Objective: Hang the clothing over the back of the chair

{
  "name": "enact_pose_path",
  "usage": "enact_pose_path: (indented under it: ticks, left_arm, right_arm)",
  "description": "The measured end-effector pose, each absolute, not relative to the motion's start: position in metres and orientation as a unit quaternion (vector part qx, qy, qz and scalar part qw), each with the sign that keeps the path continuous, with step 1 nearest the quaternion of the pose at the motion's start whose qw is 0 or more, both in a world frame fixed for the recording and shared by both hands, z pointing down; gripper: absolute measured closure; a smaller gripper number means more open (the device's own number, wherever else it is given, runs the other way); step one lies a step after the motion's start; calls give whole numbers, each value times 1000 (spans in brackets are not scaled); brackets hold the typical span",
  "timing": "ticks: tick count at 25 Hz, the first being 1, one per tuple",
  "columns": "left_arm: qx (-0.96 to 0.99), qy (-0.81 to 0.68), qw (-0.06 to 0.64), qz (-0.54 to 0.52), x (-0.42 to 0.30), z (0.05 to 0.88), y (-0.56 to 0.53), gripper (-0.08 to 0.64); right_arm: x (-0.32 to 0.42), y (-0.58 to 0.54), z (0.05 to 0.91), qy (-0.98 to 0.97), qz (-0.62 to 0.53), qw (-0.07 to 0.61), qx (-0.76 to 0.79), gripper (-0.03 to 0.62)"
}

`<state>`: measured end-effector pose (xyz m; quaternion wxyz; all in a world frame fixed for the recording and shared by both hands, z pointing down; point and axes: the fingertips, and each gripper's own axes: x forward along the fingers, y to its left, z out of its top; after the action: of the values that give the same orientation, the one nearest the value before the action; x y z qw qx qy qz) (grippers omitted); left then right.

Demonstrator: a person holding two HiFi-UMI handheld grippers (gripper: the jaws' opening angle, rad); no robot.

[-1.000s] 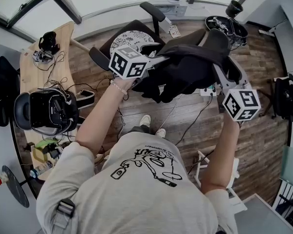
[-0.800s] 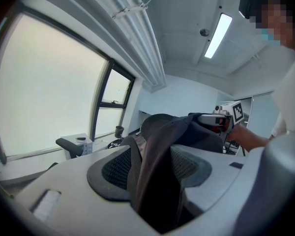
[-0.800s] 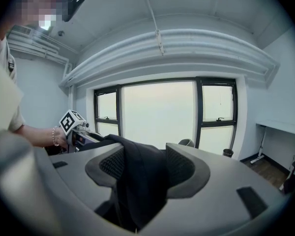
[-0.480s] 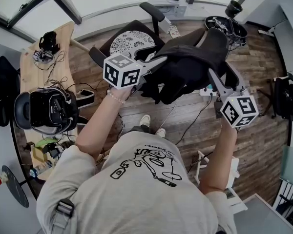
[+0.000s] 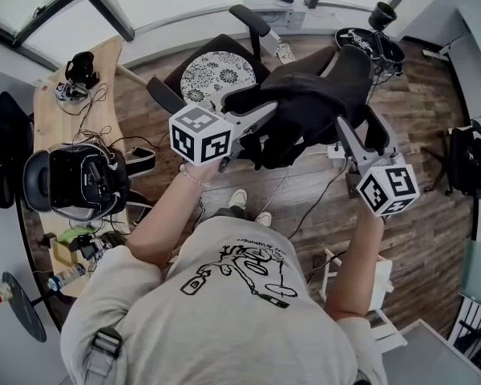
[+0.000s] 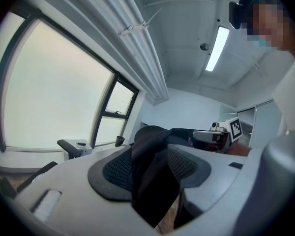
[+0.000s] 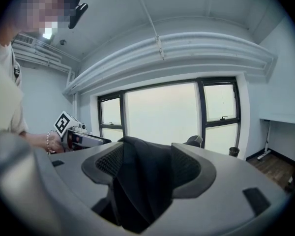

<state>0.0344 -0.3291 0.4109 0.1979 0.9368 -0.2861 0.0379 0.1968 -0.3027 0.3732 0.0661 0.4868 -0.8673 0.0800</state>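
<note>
Desk (image 5: 104, 61) with cables (image 5: 90, 109) and headset (image 5: 74, 180), left of chair (image 5: 215, 70).

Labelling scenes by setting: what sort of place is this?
Probably an office or lab workroom: a swivel office chair with armrests, a wooden desk strewn with cables and a headset, and a wall of large windows.

Clothing (image 5: 309, 107) black; chair seat (image 5: 216, 72) white, dark-patterned; floor (image 5: 433, 231) brown wood planks.

Wood-plank floor (image 5: 433, 239), cluttered wooden desk (image 5: 52, 111) at the left, tall dark-framed windows (image 7: 162, 114), a ceiling strip light (image 6: 219, 48).
</note>
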Motion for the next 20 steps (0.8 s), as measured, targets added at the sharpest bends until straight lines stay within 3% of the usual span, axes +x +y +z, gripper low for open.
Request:
enact_pose_path:
  ticks: [13,20]
  left_arm:
    - [935,-331,127,-5,13,351,-284,398]
    - [928,-358,97,-23,4,329,-262,467]
  right_arm:
    - [179,-257,330,-850,26,56,523,339]
    - [168,-230,305,-846,18,31,533,421]
